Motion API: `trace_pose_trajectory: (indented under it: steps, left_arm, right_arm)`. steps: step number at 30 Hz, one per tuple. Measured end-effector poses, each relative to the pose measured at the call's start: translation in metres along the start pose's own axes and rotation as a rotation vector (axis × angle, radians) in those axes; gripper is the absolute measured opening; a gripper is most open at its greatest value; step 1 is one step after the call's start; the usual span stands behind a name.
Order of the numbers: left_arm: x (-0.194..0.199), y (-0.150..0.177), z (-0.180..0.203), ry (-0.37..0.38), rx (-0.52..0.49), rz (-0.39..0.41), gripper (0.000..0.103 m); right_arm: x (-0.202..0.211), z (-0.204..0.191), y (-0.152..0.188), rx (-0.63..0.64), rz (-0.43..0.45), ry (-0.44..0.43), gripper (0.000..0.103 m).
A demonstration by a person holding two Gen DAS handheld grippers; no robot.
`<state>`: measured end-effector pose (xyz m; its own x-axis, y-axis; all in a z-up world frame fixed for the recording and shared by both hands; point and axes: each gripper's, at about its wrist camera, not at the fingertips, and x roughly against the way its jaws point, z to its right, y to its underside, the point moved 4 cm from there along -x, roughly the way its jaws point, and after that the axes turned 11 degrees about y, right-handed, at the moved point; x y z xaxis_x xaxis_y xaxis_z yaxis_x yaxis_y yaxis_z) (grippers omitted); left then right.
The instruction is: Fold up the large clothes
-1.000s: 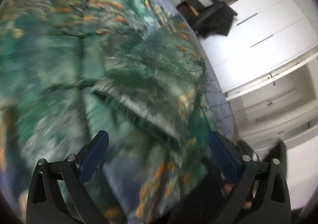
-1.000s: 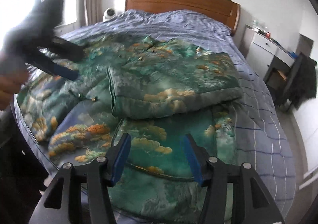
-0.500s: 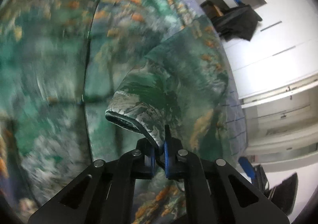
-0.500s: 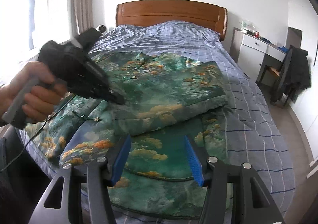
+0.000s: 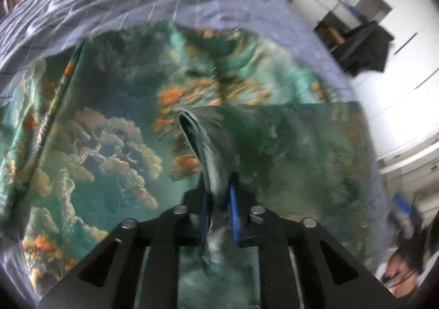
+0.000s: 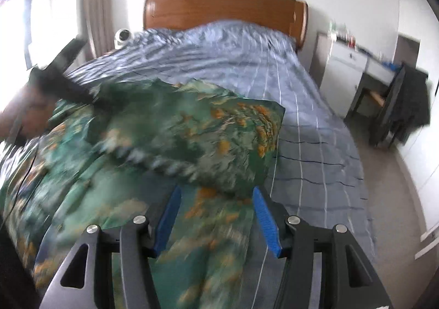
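Note:
A large green garment with orange and cream cloud print (image 5: 109, 144) lies spread on the bed; it also shows in the right wrist view (image 6: 192, 130). My left gripper (image 5: 219, 199) is shut on a folded edge of the garment (image 5: 208, 144) and holds it lifted above the rest. In the right wrist view the left gripper (image 6: 63, 84) shows blurred at the far left, pulling the folded flap up. My right gripper (image 6: 216, 207) is open and empty, low over the garment's near part, just under the lifted flap's edge.
The bed has a blue checked cover (image 6: 301, 130) and a wooden headboard (image 6: 219, 15). A white round device (image 6: 123, 36) sits at the bed's left. A white nightstand (image 6: 345, 70) and a chair with dark clothing (image 6: 406, 100) stand to the right.
My left gripper shut on the folded edge of the garment and has lifted it toward the headboard. My right gripper has moved closer to the garment, still open.

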<state>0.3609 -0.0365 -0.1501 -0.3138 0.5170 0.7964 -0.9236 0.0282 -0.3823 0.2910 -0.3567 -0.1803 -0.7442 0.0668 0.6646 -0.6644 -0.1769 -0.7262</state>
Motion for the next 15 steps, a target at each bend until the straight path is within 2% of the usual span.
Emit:
trace_pose_trajectory:
  steps: [1, 3, 6, 9, 11, 14, 15]
  left_arm:
    - [-0.003, 0.002, -0.003, -0.011, 0.007, -0.001, 0.029]
    - [-0.003, 0.005, -0.005, 0.016, 0.019, 0.016, 0.043]
    - [-0.007, 0.01, -0.005, 0.003, -0.004, 0.021, 0.043]
    - [-0.02, 0.018, -0.005, -0.032, -0.018, -0.007, 0.037]
    - [-0.026, 0.021, -0.005, -0.052, -0.036, -0.002, 0.038]
    - [-0.03, 0.024, -0.002, -0.085, -0.073, 0.015, 0.04]
    - [-0.03, 0.025, 0.0, -0.096, -0.085, 0.018, 0.04]
  right_arm:
    - [-0.012, 0.004, -0.006, -0.015, -0.016, 0.001, 0.056]
    - [-0.045, 0.011, -0.026, -0.053, -0.058, -0.01, 0.056]
    - [-0.09, 0.015, -0.06, -0.078, -0.087, -0.022, 0.056]
    - [-0.136, 0.01, -0.087, -0.088, -0.098, -0.044, 0.056]
    - [-0.163, 0.004, -0.091, -0.11, -0.133, -0.06, 0.056]
    - [-0.213, -0.005, -0.07, -0.125, -0.296, -0.076, 0.056]
    - [-0.216, -0.006, -0.067, -0.128, -0.3, -0.077, 0.056]
